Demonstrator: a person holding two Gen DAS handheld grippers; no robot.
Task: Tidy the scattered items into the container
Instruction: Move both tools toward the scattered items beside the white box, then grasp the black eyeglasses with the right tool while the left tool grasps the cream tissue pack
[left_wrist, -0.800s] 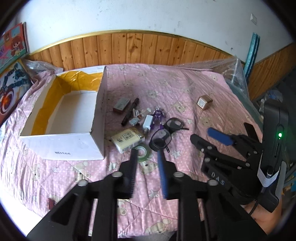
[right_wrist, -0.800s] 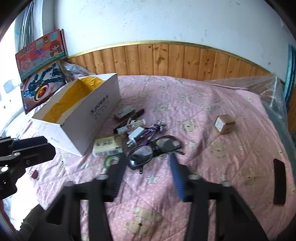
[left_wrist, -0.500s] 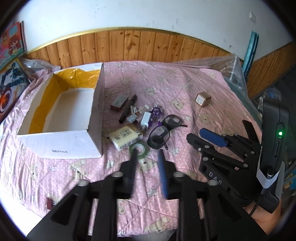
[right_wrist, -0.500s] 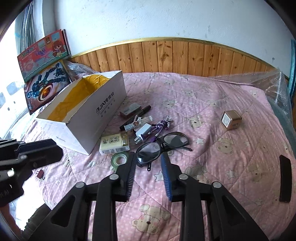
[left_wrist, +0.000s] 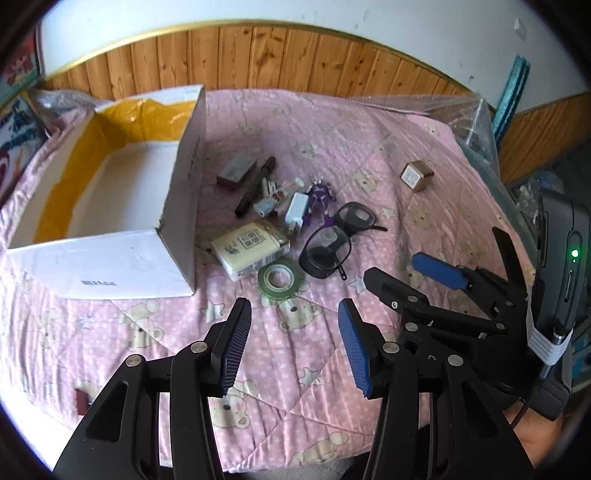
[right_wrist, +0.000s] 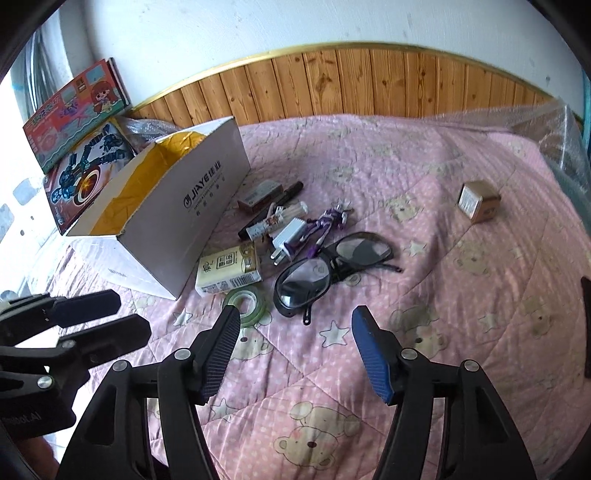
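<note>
An open white cardboard box with yellow lining stands on the pink quilt at left. Beside it lie a cream tissue pack, a green tape roll, black glasses, a white charger, a purple toy, a black pen and a small grey box. A small brown box lies apart at right. My left gripper is open and empty above the quilt near the tape. My right gripper is open and empty, near the glasses.
Wooden wall panelling runs behind the bed. Toy boxes lean at the far left. Bubble wrap lies at the right edge. A dark flat object lies at the far right. A small red item lies near the quilt's front edge.
Both grippers have opened wide from a narrow gap. The left view has shifted slightly nearer the tape roll; the objects have not moved.
</note>
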